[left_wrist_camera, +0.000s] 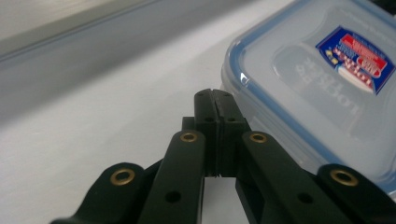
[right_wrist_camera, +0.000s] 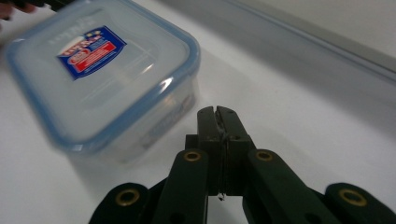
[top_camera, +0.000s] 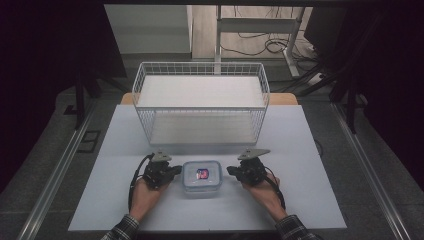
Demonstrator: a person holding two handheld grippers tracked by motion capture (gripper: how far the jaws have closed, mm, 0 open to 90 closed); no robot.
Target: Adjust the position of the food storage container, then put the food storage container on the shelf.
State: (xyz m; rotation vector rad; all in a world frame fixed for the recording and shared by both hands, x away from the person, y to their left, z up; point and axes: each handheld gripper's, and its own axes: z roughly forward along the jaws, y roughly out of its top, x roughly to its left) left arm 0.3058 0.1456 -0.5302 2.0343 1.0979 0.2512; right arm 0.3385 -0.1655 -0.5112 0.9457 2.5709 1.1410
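Left hand-held gripper [top_camera: 176, 170]: held low over the white surface [top_camera: 300, 200] by the person's left hand [top_camera: 144, 195], its tip pointing right at the container's left side. In the left gripper view its jaws are pressed together with nothing between them; the tip sits just beside the container's corner, and contact cannot be told.
Food container [top_camera: 202, 177]: clear plastic box with a blue-rimmed lid and a red-and-blue label [left_wrist_camera: 358, 59], flat on the surface between the two tools, near the front edge.
Right hand-held gripper [top_camera: 231, 171]: held by the right hand [top_camera: 265, 192], tip pointing left at the container's right side. Jaws clenched, empty, near the container wall [right_wrist_camera: 163, 121] but apart from it.
Wire basket [top_camera: 201, 102]: white, standing behind the container, farther back on the surface.
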